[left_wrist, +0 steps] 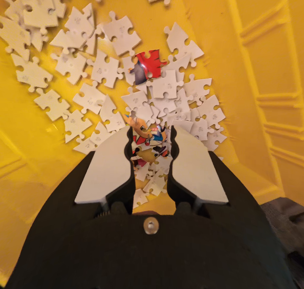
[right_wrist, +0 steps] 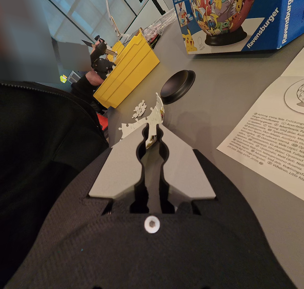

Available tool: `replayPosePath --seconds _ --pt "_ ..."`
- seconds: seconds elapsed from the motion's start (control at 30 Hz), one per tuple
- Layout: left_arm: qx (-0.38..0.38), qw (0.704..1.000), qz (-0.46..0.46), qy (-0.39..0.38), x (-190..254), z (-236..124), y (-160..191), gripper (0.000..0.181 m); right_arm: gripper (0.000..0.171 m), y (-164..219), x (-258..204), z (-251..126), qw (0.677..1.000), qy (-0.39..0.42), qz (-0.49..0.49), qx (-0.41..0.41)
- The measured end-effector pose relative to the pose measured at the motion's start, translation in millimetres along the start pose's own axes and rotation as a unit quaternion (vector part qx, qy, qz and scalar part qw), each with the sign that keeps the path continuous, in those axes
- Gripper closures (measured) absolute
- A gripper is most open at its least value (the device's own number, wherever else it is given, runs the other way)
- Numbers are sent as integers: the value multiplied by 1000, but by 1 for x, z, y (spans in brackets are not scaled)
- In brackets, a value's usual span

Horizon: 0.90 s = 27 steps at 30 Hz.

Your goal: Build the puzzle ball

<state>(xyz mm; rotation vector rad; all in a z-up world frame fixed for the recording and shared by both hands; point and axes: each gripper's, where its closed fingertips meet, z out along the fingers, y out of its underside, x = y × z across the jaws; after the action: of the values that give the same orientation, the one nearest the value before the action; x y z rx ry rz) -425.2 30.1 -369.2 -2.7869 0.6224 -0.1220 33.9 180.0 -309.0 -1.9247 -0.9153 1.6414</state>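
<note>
Dozens of loose puzzle pieces (left_wrist: pixel 105 70) are seen scattered white side up across the floor of a yellow bin (left_wrist: pixel 205 26); a few lie printed side up, among them a red piece (left_wrist: pixel 148 65) near the middle of the heap and a small colourful cluster (left_wrist: pixel 150 142) partly hidden between the fingers of the left gripper (left_wrist: pixel 150 129). That gripper is held over the pieces with its jaws parted by a moderate gap, and nothing is seen gripped in them; whether its tips touch the pieces cannot be told. Numbers embossed on the white backs are too blurred to be made out. In the right wrist view, a curved, partly built section of the puzzle ball (right_wrist: pixel 156 114) is pinched at its edge by the nearly closed right gripper (right_wrist: pixel 152 125), its lower part being hidden behind the fingers. A small clump of joined white pieces (right_wrist: pixel 139 110) lies just beside it on the grey table (right_wrist: pixel 205 116), close to the near corner of the bin (right_wrist: pixel 130 73). A black round stand (right_wrist: pixel 177 86) rests beyond the ball section. The blue puzzle box (right_wrist: pixel 246 17) is cut off by the top edge, and an instruction sheet (right_wrist: pixel 271 124) by the right edge. A dark jacket (right_wrist: pixel 41 133) fills the left.
</note>
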Motion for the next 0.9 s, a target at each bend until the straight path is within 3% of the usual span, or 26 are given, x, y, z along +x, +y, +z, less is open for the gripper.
replayPosePath --seconds 0.1,0.17,0.57,0.73,0.9 --pt "-2 1000 4 -14 0 3 -2 145 164 0 0 0 1000 0 0 1" --pt "-8 1000 -2 -17 -2 2 2 164 164 0 0 0 1000 -1 0 1" --pt "-42 999 -19 -6 2 -15 32 175 164 0 -1 -1 1000 -3 -1 2" --pt "-39 998 -30 -27 -6 -18 35 176 164 0 -1 0 1000 -3 -1 1" --pt "-10 999 -15 -38 -8 -17 17 161 164 0 -1 -1 1000 -3 -1 1"
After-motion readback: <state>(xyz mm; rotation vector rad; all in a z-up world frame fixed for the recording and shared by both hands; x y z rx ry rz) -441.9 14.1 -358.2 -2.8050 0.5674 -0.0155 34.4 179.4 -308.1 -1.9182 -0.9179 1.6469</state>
